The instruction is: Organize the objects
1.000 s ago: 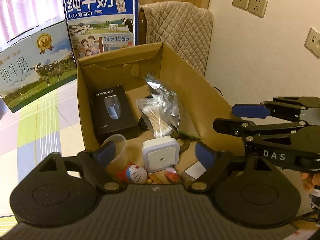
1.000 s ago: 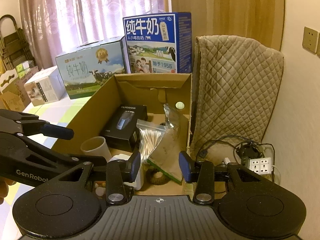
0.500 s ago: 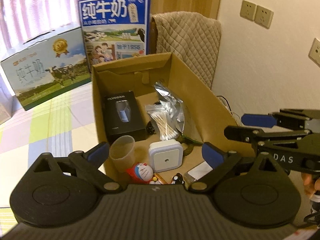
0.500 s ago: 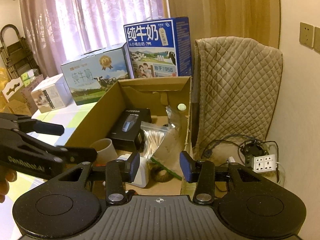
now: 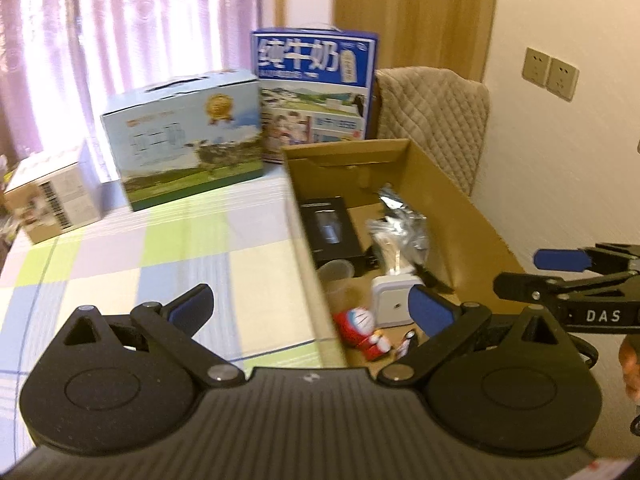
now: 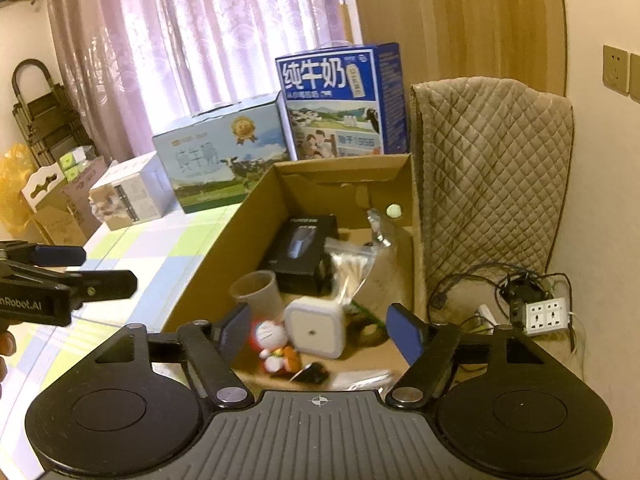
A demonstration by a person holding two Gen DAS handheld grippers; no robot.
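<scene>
Both claws hang with jaws spread wide and nothing between them: the left gripper (image 5: 310,307) is over the near left wall of the open brown cardboard box (image 6: 224,248), its left finger above the checked pastel tabletop (image 5: 120,264), while the right gripper (image 6: 320,330) looks straight down into the box.

Directly ahead of the right claw, between its fingers, stands the white square plastic night-light (image 6: 316,326). Just left of that lies the small red-and-white Doraemon figure (image 6: 274,338), close by the left fingertip. Beyond them sit a translucent plastic cup (image 6: 256,290), a black rectangular shaver box (image 6: 300,254) and a clear bag of cotton swabs (image 6: 352,266), with a crinkled silver foil packet (image 5: 400,208) farther back. Behind the box stand a pale blue milk carton with a cow picture (image 6: 224,160) and a dark blue milk carton (image 6: 342,104).

All the small items lie inside the box and the tabletop to the left shows none, which fits either gathering just finished or items about to be lifted out for sorting; the pictures do not settle which. My judgement is only that neither claw is engaged with anything. Any grasp inside would call for a careful descent between crowded neighbours, the night-light being the most squarely presented.
</scene>
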